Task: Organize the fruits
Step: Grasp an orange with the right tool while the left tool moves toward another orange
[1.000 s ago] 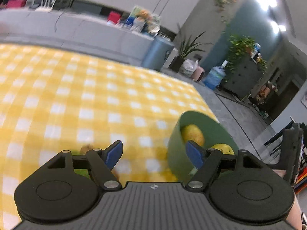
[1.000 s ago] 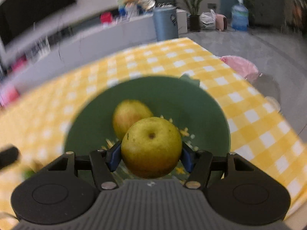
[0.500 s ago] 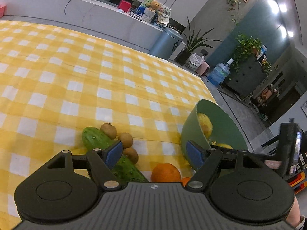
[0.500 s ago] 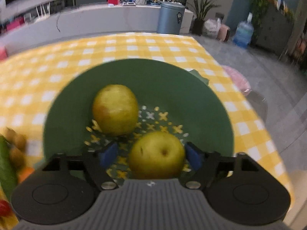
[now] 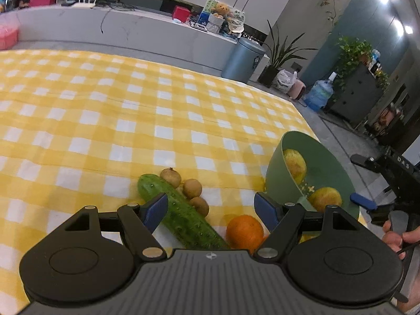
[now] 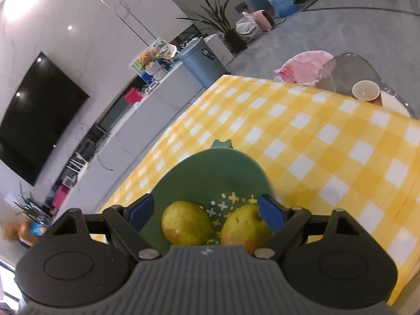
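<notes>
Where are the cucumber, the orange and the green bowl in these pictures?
cucumber (image 5: 181,215), left wrist view, middle of its bumpy green body.
orange (image 5: 244,231), left wrist view, centre of its rind.
green bowl (image 6: 207,173), right wrist view, bare inner wall above the two fruits.

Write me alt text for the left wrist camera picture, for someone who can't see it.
The open left gripper hovers over a yellow checked tablecloth, above a cucumber, three small brown fruits and an orange. To the right, a green bowl holds two yellow-green pears, with the right gripper at its far side.
</notes>
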A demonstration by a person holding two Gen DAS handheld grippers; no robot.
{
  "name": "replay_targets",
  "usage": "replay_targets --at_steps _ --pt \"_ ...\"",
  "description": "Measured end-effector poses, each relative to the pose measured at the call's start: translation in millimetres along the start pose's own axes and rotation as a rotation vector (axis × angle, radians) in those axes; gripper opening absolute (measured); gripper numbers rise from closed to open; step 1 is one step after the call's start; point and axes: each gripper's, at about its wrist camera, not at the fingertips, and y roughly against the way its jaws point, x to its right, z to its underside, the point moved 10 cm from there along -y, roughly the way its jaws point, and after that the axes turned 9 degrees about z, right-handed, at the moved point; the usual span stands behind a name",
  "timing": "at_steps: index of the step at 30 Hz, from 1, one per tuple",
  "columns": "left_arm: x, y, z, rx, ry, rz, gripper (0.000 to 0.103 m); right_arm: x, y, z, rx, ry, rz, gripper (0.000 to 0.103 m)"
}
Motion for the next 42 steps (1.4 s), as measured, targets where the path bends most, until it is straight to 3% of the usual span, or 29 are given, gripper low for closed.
replay_targets --at_steps 2,7,12,14,18,22,27,30,35,42 --pt "2 5 5 -0.011 -0.003 -0.001 0.088 -7 0 3 0.002 0.045 0.001 0.084" --pt "-3 16 17 -0.068 0.037 -0.065 0.088 -44 6 20 0.098 0.339 0.043 0.082" --pt "-17 32 25 -0.080 0.075 -0.111 0.087 -83 25 57 0.024 0.327 -0.192 0.072" --pt "-23 37 28 -0.078 0.075 -0.116 0.087 -96 30 75 0.007 0.359 -0.244 0.071" --pt "-37 43 34 -0.077 0.112 -0.131 0.085 -106 33 109 -0.038 0.426 -0.188 0.066" --pt "-50 49 37 -0.080 0.141 -0.141 0.085 -101 36 133 -0.099 0.399 -0.196 0.066" --pt "-62 52 42 -0.100 0.155 -0.139 0.084 -88 33 140 -0.086 0.387 -0.128 0.058" --pt "-67 53 45 -0.118 0.166 -0.120 0.084 -73 30 147 -0.135 0.370 -0.079 0.052" --pt "-73 54 48 -0.125 0.192 -0.115 0.084 -56 25 156 -0.170 0.362 -0.001 0.052" --pt "-75 55 49 -0.133 0.200 -0.110 0.084 -54 15 161 -0.183 0.366 0.016 0.052"
